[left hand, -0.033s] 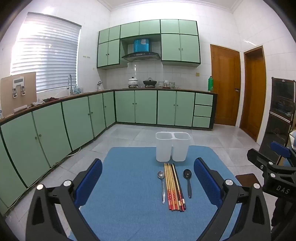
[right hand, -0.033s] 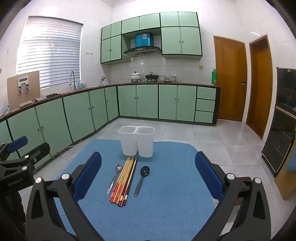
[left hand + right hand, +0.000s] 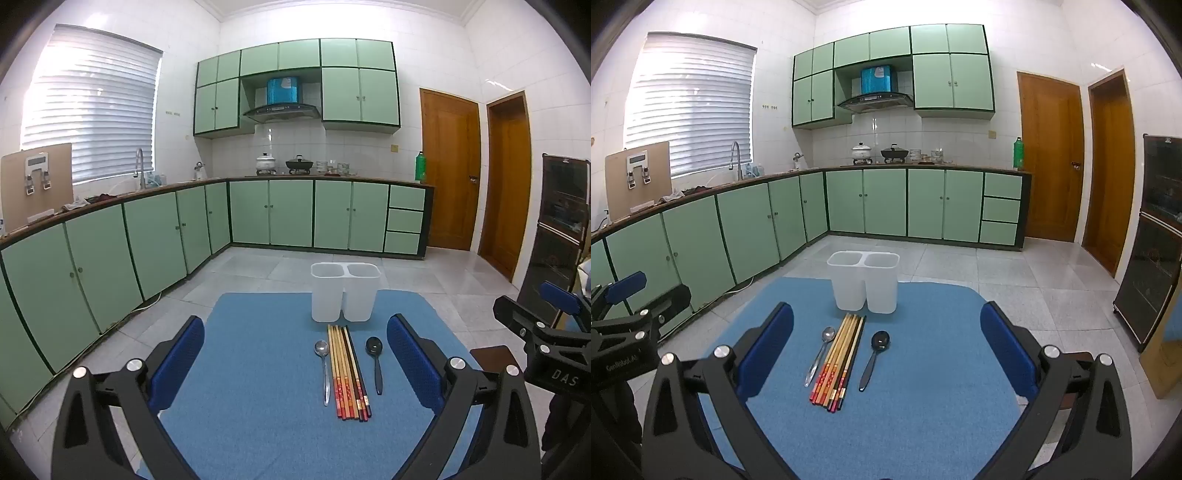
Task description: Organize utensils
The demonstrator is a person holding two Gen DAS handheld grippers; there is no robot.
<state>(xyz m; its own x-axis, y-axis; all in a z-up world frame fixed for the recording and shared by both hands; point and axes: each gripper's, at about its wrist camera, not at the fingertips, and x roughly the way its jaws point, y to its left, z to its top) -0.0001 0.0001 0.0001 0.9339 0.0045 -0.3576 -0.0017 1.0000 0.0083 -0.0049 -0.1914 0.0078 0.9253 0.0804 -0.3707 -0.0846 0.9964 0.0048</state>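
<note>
**Three utensil groups lying flat, nothing grasped yet**

Two grippers are hovering over the blue mat (image 3: 258, 387) on the counter, both with fingers spread wide and holding nothing: left gripper (image 3: 295, 365), right gripper (image 3: 886, 354).

Where things are sitting:
- White two-compartment holder (image 3: 863, 282) is standing upright at the far side of the mat; from here I'm seeing nothing in either compartment.
- Just in front of it: metal spoon (image 3: 820, 354), chopstick bundle (image 3: 839, 360), black spoon (image 3: 873, 358), lying roughly parallel, handles toward me.
- Metal spoon is just beside the bundle; I cannot tell if they're touching. Black spoon is lying slightly apart.

Handling, as I'm judging it:
- All light and stiff. Nothing fragile.
- Metal spoon is looking thin and slick; I'm expecting it to slip or pivot. Pinching mid-handle, across its width.
- Black spoon looks like plastic, probably grippier. Same mid-handle pinch; it's clear of its neighbours, so it's the easiest first pick.
- Chopsticks are loose, round-ish, packed side by side. They're likely to roll or fan out. Taking them near the middle, squeezing across the bundle or a few at a time.

Versus the earlier frame: I'm seeing no change. Utensils, holder and both grippers are sitting in the same spots, fingers equally wide.
</note>
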